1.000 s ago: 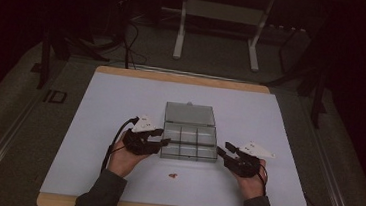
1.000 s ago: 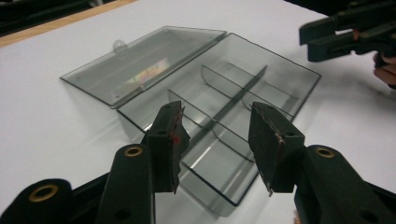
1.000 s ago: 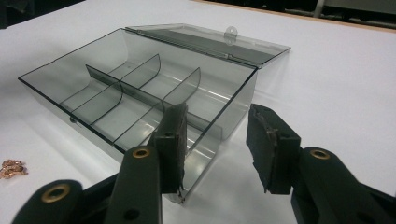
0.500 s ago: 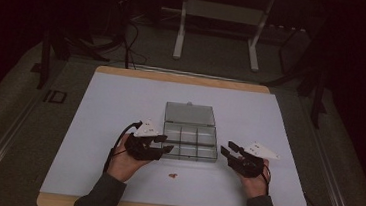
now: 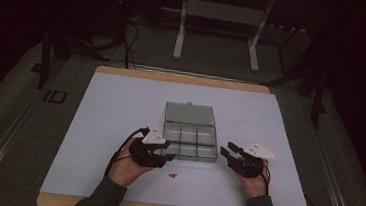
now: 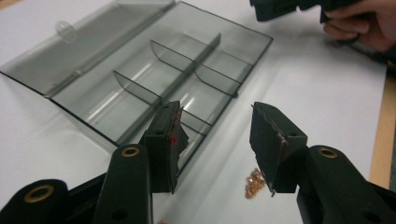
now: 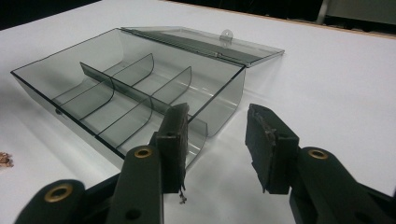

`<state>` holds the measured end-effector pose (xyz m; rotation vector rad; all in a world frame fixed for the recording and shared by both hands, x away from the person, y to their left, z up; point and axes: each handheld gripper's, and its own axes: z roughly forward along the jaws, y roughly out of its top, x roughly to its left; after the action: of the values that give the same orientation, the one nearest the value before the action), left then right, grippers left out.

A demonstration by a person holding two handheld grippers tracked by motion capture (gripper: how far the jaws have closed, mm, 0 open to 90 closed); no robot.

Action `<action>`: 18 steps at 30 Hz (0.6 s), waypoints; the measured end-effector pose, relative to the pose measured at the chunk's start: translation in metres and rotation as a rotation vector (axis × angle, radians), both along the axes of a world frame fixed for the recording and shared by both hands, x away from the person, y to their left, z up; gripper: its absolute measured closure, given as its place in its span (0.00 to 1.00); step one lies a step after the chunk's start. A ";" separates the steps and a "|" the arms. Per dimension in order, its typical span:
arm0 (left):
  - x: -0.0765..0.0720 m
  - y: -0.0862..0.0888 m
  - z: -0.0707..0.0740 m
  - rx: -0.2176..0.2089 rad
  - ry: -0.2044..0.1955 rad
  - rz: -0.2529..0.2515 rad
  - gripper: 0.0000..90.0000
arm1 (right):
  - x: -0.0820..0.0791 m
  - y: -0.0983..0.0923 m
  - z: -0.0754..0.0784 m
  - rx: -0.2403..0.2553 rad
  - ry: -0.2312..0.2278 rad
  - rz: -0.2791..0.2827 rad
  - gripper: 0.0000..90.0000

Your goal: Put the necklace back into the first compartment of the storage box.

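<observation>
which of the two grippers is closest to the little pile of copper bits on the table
The left gripper: the small pile of copper-coloured bits lies just in front of its fingers, while the right gripper sits beyond the clear box's other end.

Your left gripper (image 6: 215, 140): jaws apart, nothing between the pads, a red smear on the left pad. Beyond them, a clear smoky compartment box (image 6: 154, 79) with its lid (image 6: 79, 46) laid open flat, dividers upright, compartments bare. Just near the right jaw, a small heap of copper-coloured beads (image 6: 254, 182) on the white table (image 6: 317, 88). Top right: your other hand (image 6: 362, 23), holding a dark gripper (image 6: 289, 7).
</observation>
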<state>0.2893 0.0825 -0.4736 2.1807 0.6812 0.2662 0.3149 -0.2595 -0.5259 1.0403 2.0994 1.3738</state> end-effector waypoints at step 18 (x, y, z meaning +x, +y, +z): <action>-0.003 -0.015 -0.005 0.183 0.030 -0.026 0.67 | 0.000 -0.003 0.000 -0.004 0.007 -0.015 0.66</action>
<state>0.2861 0.0680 -0.4786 2.3702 0.6672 0.2921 0.3153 -0.2624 -0.5257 1.0589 2.0938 1.3600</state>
